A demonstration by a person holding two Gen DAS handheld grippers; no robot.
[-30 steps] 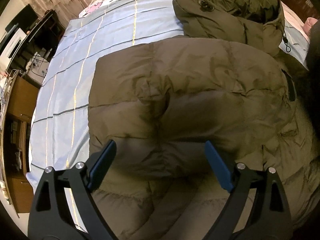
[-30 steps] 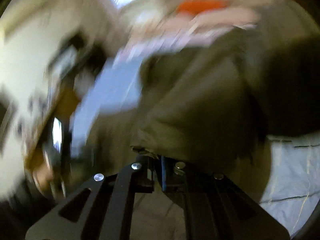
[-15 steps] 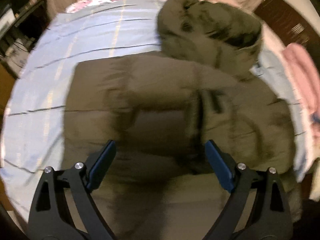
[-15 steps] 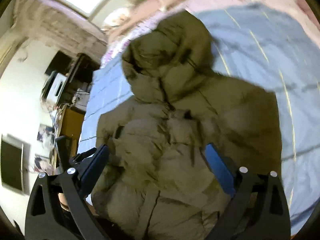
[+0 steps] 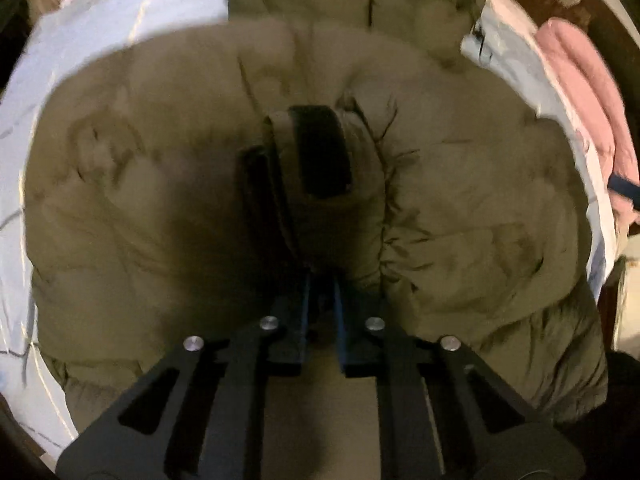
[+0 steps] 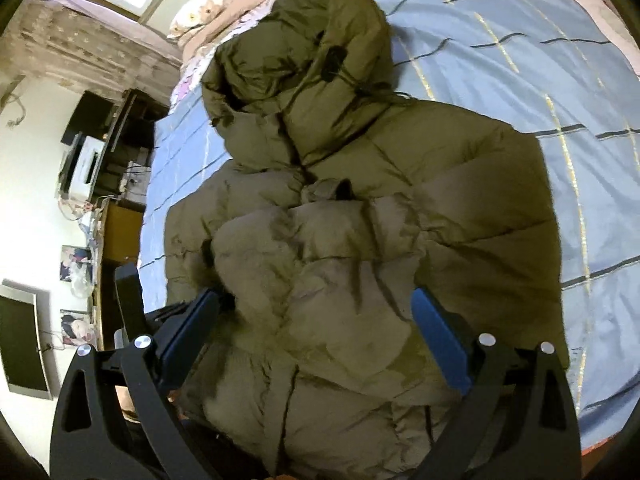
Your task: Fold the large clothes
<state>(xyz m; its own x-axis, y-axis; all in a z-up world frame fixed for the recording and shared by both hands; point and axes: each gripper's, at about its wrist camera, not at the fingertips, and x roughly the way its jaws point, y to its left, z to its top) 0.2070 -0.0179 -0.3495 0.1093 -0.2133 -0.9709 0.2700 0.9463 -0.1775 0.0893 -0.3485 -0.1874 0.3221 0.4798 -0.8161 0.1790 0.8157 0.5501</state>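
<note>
Olive puffer jacket [image 6: 360, 248] on the bed [image 6: 540, 64], fold half begun

Left tongs [image 5: 320, 292] pinch the sleeve cuff [image 5: 320, 160] over the jacket's middle; right tongs [image 6: 316, 320] hover wide, empty. Sleeves look gathered inward; hood [image 6: 296, 64] and body remain unfolded.

Jacket [image 6: 360, 248] on bed [image 6: 540, 60], hood [image 6: 304, 52] toward pillows [image 6: 208, 12]

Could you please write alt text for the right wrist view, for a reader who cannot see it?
An olive puffer jacket lies on a blue checked bed, hood toward the pillows. The open right gripper hangs over its lower half, holding nothing.
</note>
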